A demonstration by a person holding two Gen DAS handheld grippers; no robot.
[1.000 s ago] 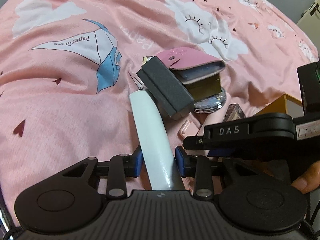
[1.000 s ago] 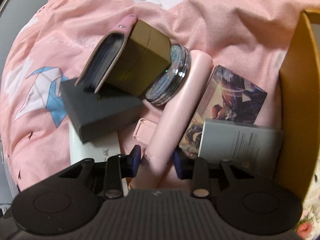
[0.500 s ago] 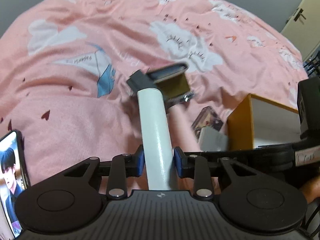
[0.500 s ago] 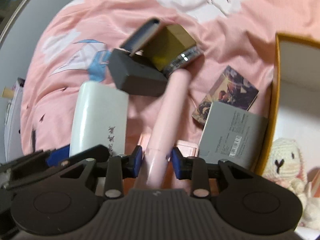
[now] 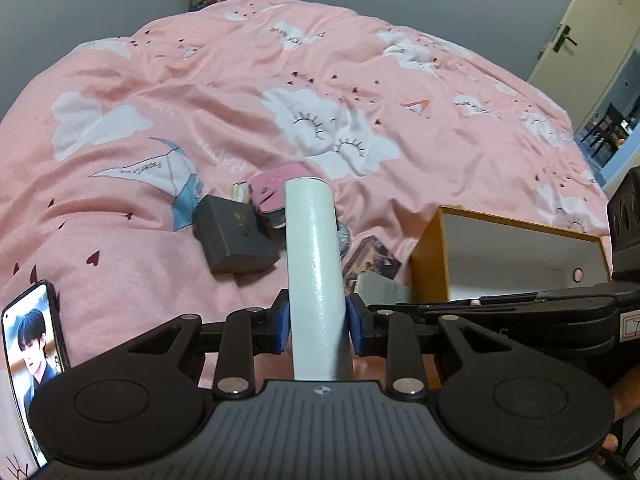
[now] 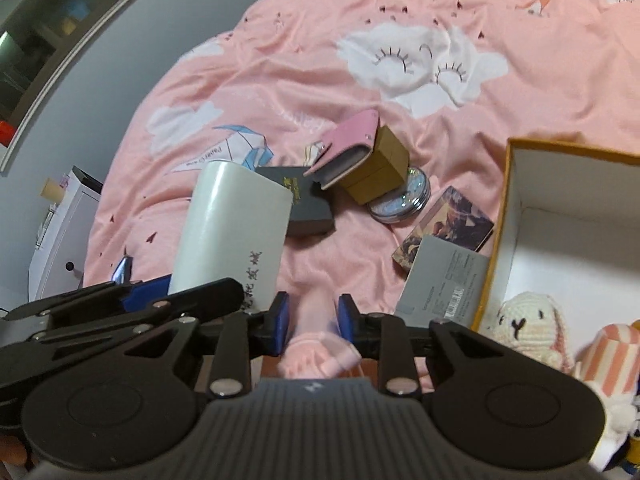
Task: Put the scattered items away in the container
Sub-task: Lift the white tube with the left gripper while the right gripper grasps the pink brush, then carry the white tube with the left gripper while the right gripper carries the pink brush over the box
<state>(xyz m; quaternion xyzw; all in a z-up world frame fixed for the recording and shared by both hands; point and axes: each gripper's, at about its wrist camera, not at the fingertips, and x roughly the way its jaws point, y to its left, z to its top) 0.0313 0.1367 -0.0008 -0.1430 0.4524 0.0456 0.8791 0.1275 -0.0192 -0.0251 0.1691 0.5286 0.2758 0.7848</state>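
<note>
Left gripper: jaws clamped on white case, blue pads flat against its sides, case jutting forward and up past the jaws, held above the bed. Same case seen from the right wrist at left, broad face showing dark characters.

Right gripper: jaws closing, narrow; blurred pink item low between the pads, mostly behind them toward the camera. Contact with the pads: cannot tell through the blur.

Box, orange-walled, white inside, open, at right on the bed, just beyond and right of both grippers.

Still on the bed, ahead of the jaws: grey box, pink wallet leaning on gold box, round tin partly under the gold box, picture card pack, grey carton overlapping the pack and touching the orange wall.

Phone at far left edge of the left view, screen lit. Knitted rabbit beside the orange wall, near right edge.
</note>
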